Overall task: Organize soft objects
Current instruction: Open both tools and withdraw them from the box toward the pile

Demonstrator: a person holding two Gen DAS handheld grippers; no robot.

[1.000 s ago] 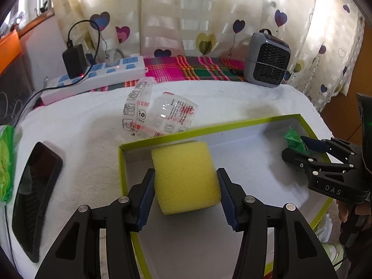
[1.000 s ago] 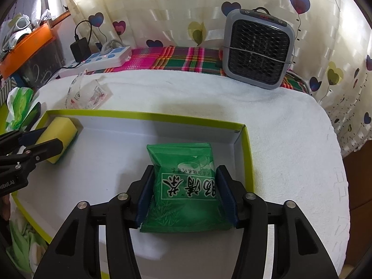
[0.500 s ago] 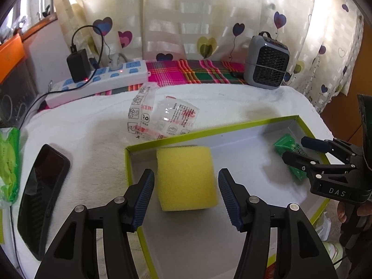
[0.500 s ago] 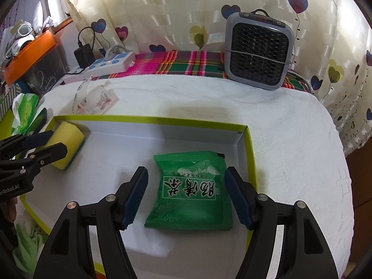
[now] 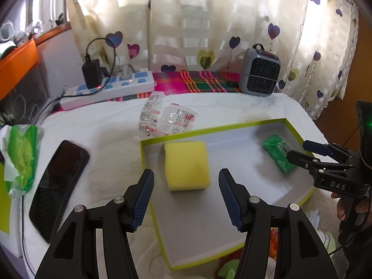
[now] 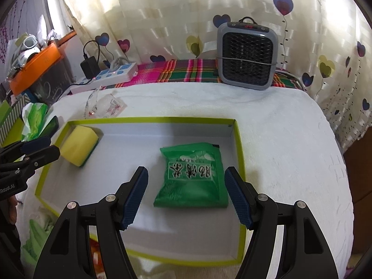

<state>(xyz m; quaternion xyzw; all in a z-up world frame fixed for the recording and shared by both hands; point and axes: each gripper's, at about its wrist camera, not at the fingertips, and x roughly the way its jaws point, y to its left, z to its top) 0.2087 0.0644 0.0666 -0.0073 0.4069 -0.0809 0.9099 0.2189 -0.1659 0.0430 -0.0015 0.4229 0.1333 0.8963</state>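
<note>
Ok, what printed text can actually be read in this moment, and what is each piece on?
"DAS": white letters on the right gripper body.
"Rdbot.AI": partly cut off, on the left gripper body.
Green packet: large black Chinese characters, seen upside down, not reliably readable.
Clear plastic wrapper: red print, too small.

Count on the white cloth: one green-rimmed box; in it, one yellow sponge and one green packet. Outside it: one clear wrapper, one phone, one tissue pack, one power strip, one grey heater. Two grippers, left and right.
</note>
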